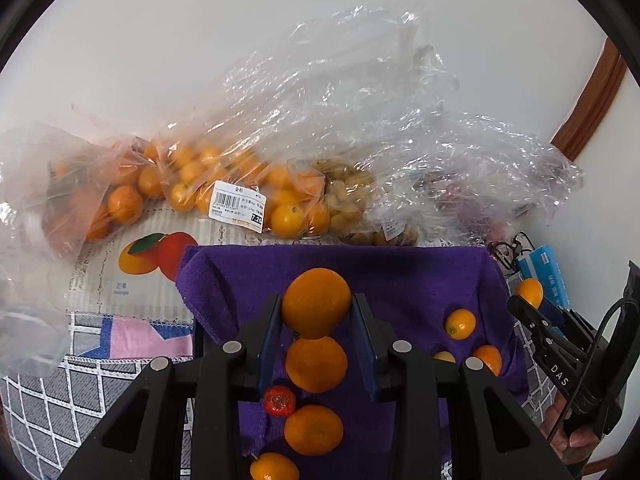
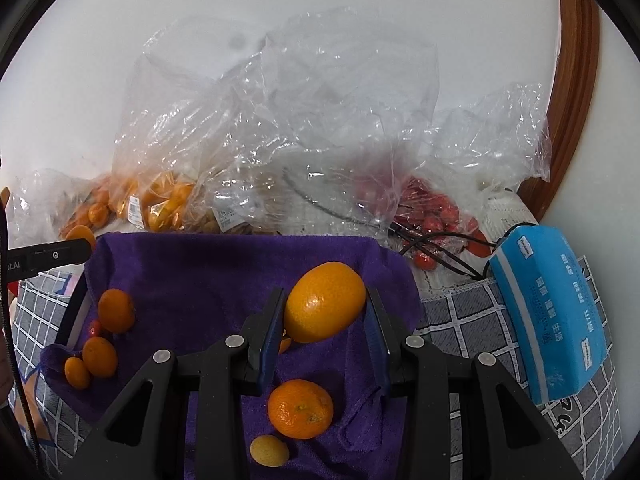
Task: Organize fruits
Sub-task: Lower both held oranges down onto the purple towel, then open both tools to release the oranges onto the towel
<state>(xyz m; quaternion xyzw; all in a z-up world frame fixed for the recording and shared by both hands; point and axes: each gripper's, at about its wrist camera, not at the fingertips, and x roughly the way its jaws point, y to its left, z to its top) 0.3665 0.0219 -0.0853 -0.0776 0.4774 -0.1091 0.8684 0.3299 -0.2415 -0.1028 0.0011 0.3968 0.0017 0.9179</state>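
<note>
My left gripper (image 1: pixel 316 312) is shut on a round orange (image 1: pixel 316 302) above a purple towel (image 1: pixel 400 280). Below it on the towel lie two more oranges (image 1: pixel 316 364), a small red fruit (image 1: pixel 279 400) and kumquats (image 1: pixel 461 324). My right gripper (image 2: pixel 326 312) is shut on a smooth oval orange fruit (image 2: pixel 325 307) above the same towel (image 2: pixel 200 268). A mandarin (image 2: pixel 300 408) and a yellow kumquat (image 2: pixel 269 450) lie under it. Several small oranges (image 2: pixel 116 310) lie at the towel's left.
Clear plastic bags of oranges and kumquats (image 1: pixel 240 184), brown fruits (image 1: pixel 348 196) and red fruits (image 2: pixel 432 208) are heaped behind the towel by the white wall. A blue tissue pack (image 2: pixel 560 312) lies right. A checked cloth (image 2: pixel 480 320) covers the surface.
</note>
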